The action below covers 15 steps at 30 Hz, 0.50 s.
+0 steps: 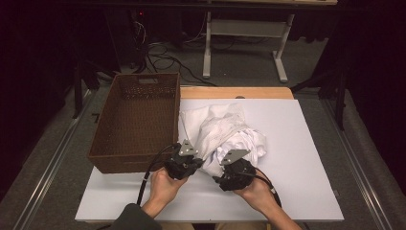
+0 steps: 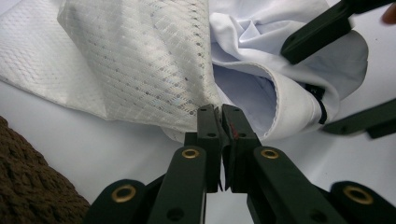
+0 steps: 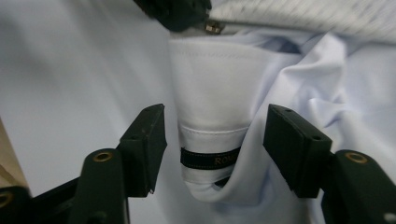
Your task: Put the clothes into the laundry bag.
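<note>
High view: white shirt (image 1: 225,132) heaped mid-table, right of the brown basket (image 1: 136,120), just beyond both grippers.
Left gripper (image 2: 219,122) is clamped on the shirt's near edge; right gripper (image 3: 212,140) stands wide open, collar between its jaws, pads not pressing it.

On the desk (image 1: 306,158) a basket (image 1: 136,120) sits at the left with a heap of clothes (image 1: 222,132) just beside it on the right, while both tools, left (image 1: 184,160) and right (image 1: 234,170), sit at the heap's near edge, possibly touching it.
</note>
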Each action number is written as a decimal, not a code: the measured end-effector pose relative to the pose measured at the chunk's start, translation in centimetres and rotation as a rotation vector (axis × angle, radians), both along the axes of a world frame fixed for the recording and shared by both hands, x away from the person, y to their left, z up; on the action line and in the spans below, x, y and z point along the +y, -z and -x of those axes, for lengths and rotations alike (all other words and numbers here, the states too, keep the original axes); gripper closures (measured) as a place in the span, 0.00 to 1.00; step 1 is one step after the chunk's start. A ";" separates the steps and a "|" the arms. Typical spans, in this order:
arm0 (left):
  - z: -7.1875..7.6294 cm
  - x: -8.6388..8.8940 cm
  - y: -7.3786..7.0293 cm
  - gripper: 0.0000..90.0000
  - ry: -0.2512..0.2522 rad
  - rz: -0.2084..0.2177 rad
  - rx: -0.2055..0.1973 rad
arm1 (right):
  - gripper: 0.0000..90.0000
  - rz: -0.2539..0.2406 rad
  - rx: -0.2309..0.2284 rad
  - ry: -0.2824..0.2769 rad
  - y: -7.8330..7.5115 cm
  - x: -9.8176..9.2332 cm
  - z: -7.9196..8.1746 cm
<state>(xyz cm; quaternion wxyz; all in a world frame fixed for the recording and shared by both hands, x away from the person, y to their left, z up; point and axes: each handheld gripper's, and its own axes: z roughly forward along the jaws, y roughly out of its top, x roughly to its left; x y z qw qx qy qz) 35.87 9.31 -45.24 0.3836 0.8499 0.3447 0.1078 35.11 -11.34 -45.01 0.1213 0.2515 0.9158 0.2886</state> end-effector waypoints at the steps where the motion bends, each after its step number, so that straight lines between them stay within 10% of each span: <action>1: 0.0 0.0 0.0 0.96 0.000 0.000 0.000 | 0.42 0.014 0.009 0.003 0.4 0.2 -0.1; 4: 0.0 0.0 0.0 0.96 0.000 0.000 -0.001 | 0.41 0.043 0.013 0.011 1.2 0.8 -0.3; 10: 0.1 0.0 -0.1 0.97 0.000 0.001 -0.013 | 0.85 0.027 -0.004 0.019 0.7 0.5 -1.2; 15: 0.3 -0.1 -0.2 0.97 0.007 0.011 -0.019 | 0.94 0.014 0.048 0.057 0.0 0.0 -2.8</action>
